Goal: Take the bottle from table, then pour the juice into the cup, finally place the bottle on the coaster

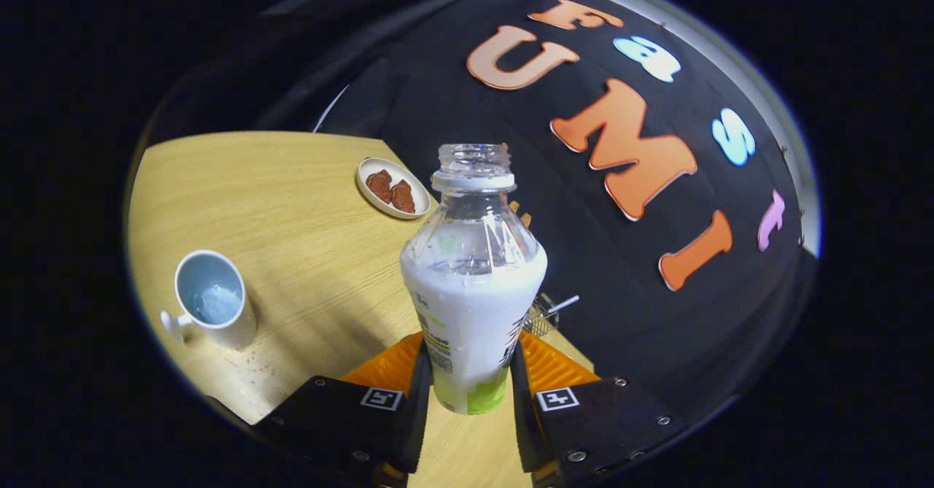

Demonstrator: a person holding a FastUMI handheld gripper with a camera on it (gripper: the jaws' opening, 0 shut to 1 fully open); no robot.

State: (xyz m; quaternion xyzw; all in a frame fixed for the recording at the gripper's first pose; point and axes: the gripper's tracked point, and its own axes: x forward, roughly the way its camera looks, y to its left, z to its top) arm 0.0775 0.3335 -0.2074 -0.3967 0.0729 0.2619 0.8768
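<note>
Holding the bottle in my gripper, both fingers pressed on its lower sides.
It stood uncapped between them, half full of white liquid, over the table. I saw the cup off to one side; a dish lay beyond.

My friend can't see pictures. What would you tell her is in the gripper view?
The gripper holds an open bottle, partly full of white drink, clamped between its two fingers above a wooden table. Off to one side stands a white cup with some white liquid inside, and beyond the bottle sits a small dish of brown snacks.
</note>
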